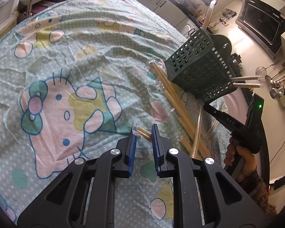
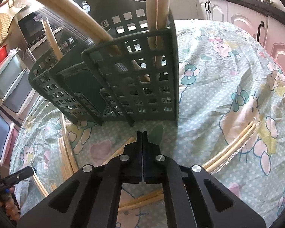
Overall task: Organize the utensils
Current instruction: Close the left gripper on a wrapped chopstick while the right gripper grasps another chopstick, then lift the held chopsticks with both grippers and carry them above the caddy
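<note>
Hiding wrapped chopsticks (image 2: 142,202) beneath closed right tool (image 2: 142,133).

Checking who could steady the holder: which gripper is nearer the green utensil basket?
Right. The right gripper, shut and empty, sits just before the green utensil basket. The left gripper is farther back, around a wrapped chopstick pair.

Matt plastic caddy (image 2: 123,72), wrinkled cloth (image 1: 66,57)

Cartoon-cat patterned cloth (image 1: 66,60), wrinkled, covering the tabletop. Black countertop oven (image 1: 264,22) against the wall. Ladles and strainers (image 1: 275,79) hanging on the wall. White cabinet doors (image 2: 218,9) with dark handles. Stacked storage bins (image 2: 11,87).
</note>
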The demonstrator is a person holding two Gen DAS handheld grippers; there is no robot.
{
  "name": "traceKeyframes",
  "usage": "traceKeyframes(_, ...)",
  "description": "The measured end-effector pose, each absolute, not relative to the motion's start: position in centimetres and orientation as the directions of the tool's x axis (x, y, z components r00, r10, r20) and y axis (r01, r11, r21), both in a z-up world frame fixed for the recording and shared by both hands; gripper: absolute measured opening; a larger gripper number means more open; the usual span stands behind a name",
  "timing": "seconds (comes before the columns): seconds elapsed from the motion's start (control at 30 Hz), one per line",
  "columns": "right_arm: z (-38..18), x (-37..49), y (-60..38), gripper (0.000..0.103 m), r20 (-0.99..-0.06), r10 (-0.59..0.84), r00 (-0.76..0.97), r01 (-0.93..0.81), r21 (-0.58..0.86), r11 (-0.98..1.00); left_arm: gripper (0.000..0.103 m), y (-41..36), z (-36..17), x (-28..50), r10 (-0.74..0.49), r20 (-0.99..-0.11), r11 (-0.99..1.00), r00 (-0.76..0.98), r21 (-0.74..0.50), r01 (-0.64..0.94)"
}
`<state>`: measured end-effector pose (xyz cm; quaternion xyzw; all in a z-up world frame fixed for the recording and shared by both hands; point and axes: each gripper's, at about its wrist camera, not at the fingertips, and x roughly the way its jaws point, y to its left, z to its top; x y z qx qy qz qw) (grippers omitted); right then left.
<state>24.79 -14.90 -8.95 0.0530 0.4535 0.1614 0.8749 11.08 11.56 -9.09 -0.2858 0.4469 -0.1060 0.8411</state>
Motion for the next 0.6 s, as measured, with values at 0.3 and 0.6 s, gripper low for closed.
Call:
traceKeyframes(0.3, -7.4, 23.6, -15.0, 0.001, -0.754, 0.351, 0.555, -0.266, 0.240, 0.934, 0.008, 12.1, -5.7, 10.7, -0.416, -0.642, 0.819, 0.644, -0.573, -0.042)
traceKeyframes(0.6, -4.8, 22.0, -14.7, 0.001, -0.721, 0.385, 0.576, -0.327, 0.228, 0.917, 0.004, 11.2, -1.7, 11.0, -0.416, -0.579, 0.824, 0.701, -0.566, 0.022)
